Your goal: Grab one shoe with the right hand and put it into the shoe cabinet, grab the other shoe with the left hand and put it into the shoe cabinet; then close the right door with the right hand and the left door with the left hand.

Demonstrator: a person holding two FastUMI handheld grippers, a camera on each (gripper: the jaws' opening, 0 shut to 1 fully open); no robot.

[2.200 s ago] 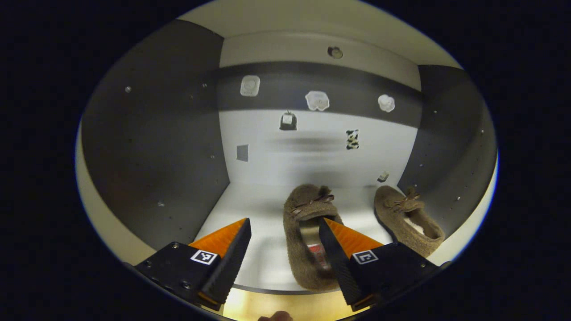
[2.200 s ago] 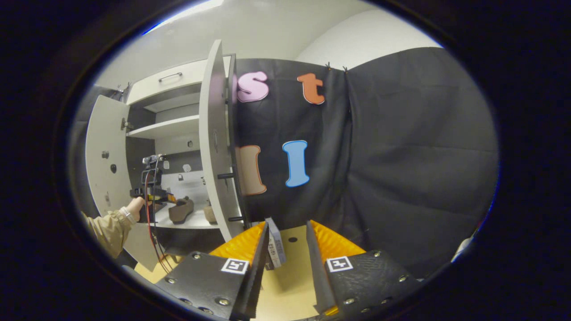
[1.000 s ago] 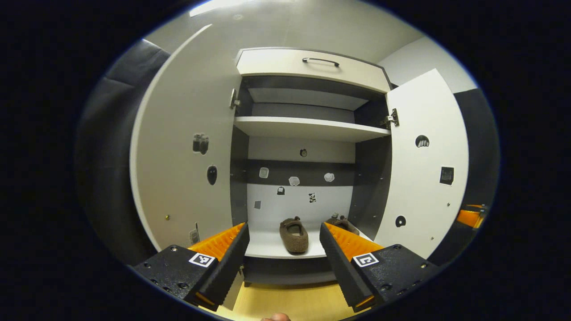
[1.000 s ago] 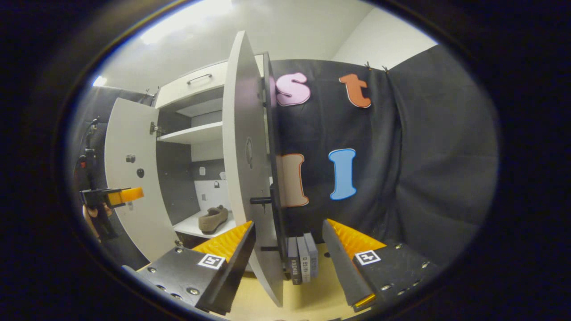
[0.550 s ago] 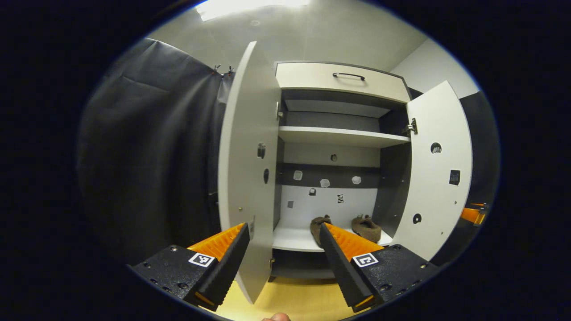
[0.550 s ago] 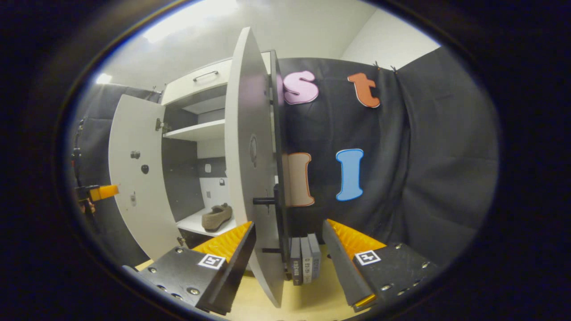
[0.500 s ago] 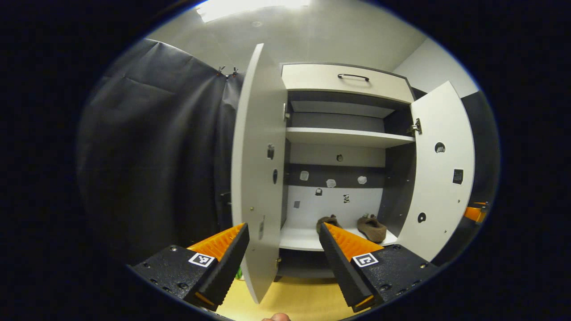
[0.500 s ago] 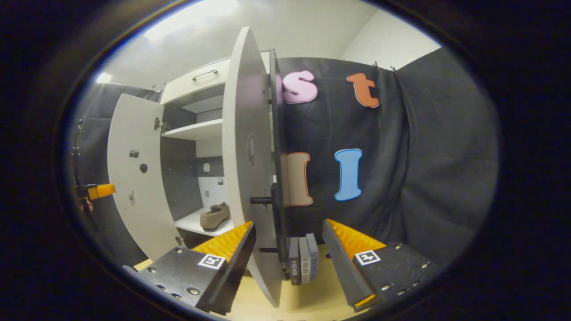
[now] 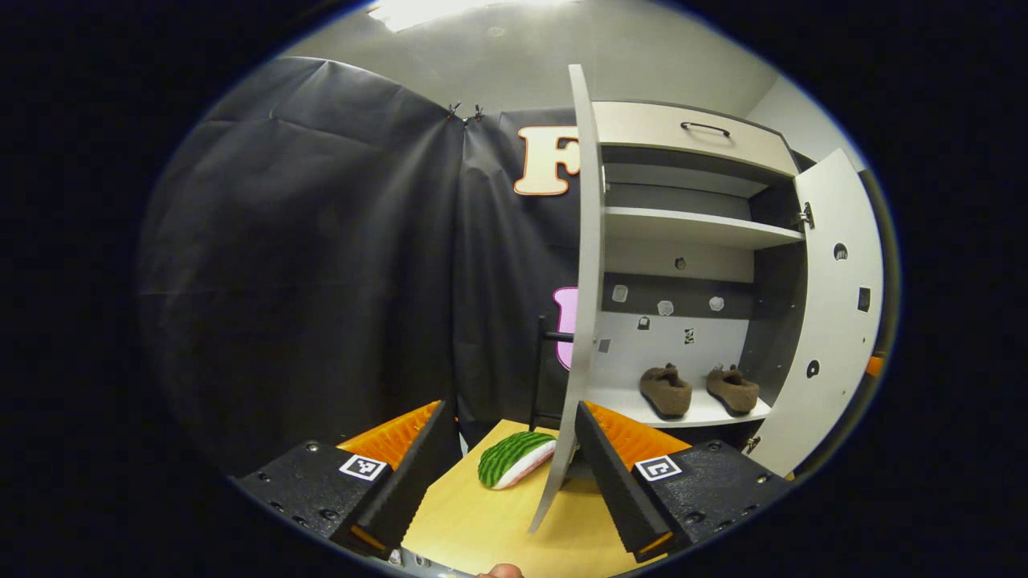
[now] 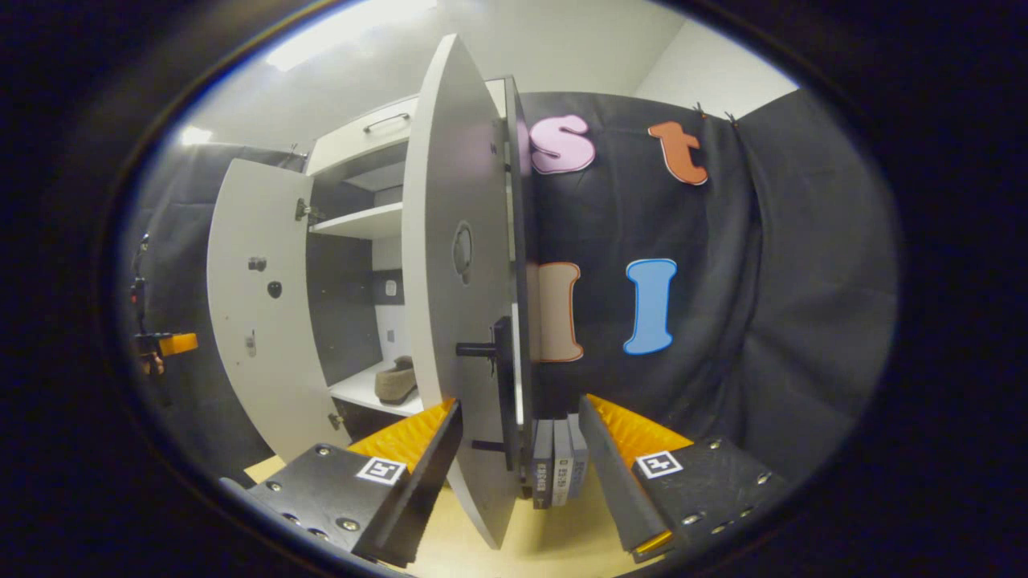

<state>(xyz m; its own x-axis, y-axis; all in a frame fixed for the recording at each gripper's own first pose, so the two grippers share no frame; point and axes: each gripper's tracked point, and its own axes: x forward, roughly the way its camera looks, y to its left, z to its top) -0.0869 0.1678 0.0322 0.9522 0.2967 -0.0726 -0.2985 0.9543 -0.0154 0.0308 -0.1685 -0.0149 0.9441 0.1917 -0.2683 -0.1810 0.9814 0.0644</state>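
- Black cloth walls the booth around my shoe cabinet (image 9: 683,225), both its doors swung wide.
- Both brown shoes (image 9: 666,391) sit side by side on the cabinet's lower shelf (image 9: 699,412).
- My left gripper (image 9: 507,449) is spread and empty, the left door (image 9: 585,305) edge-on between its fingers, a watermelon-slice toy (image 9: 514,457) just beyond.
- My right gripper (image 10: 518,457) is spread and empty, straddling the right door (image 10: 458,305) by its black handle (image 10: 494,353); some books (image 10: 558,470) stand behind.
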